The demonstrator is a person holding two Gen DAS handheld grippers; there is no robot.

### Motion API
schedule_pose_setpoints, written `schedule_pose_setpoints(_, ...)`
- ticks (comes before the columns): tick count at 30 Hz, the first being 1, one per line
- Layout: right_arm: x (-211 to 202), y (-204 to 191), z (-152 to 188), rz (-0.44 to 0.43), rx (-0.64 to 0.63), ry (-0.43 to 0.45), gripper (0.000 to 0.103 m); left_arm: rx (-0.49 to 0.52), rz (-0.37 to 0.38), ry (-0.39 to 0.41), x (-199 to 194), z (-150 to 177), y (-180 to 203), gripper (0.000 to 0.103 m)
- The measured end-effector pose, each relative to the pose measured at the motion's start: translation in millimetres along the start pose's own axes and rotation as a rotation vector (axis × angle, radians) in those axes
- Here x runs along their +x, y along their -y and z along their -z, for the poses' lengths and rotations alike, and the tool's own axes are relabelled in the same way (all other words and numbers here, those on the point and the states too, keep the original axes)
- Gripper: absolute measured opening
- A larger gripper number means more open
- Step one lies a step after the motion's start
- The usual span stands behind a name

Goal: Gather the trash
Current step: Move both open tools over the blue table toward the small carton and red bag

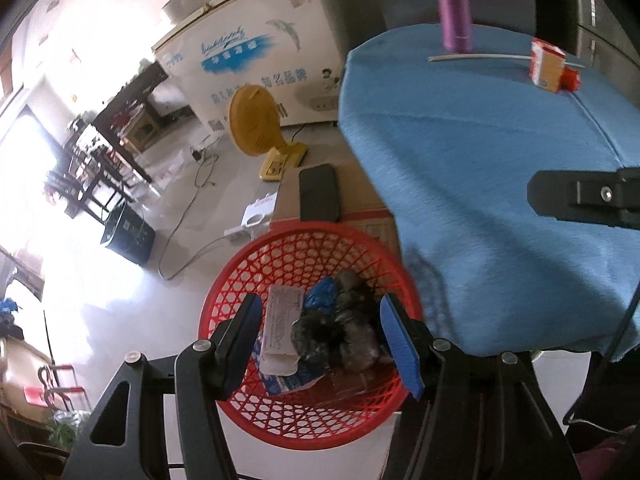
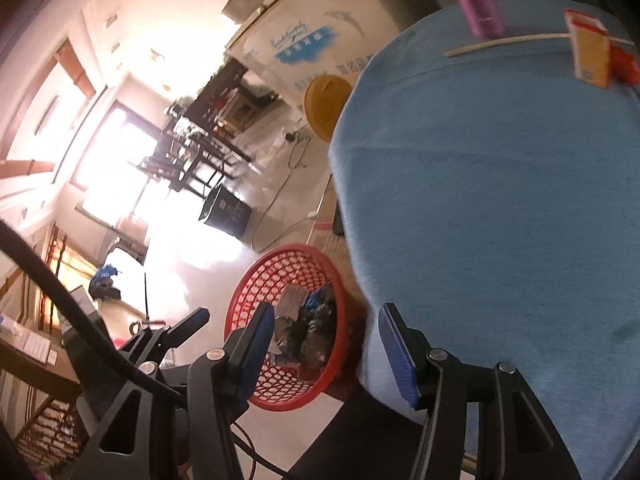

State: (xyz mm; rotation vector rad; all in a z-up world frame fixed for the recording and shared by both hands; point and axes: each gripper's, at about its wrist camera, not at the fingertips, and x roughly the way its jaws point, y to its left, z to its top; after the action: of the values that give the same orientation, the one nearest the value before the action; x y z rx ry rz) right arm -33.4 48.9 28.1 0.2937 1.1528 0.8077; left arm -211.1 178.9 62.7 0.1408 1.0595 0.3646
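A red mesh basket stands on the floor beside the table's edge. It holds trash: a white paper packet, a blue wrapper and crumpled dark plastic. My left gripper hovers over it, open and empty. My right gripper is open too, nothing between its blue pads, with the basket below on its left. On the blue tablecloth at the far side lie an orange-red carton, a thin white stick and a small red piece.
A purple bottle stands on the table by the stick. A black phone lies on a cardboard box behind the basket. On the floor are a yellow fan, a white freezer, cables and a dark bin.
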Motion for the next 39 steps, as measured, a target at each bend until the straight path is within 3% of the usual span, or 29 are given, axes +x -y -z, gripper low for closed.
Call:
schedule_pose_setpoints(15, -79, 69, 2, 0.041, 0.149, 0.178, 0.058, 0.138, 0.031, 0.09, -31, -28, 62, 0.062)
schedule_pose_setpoints(31, -126, 130, 3, 0.079, 0.272, 0.295, 0.058, 0.253, 0.119, 0.072, -33, -68, 131, 0.062)
schedule_pose_setpoints(39, -158, 173, 11, 0.112, 0.354, 0.367, 0.058, 0.323, 0.111, 0.085, -30, -98, 164, 0.062)
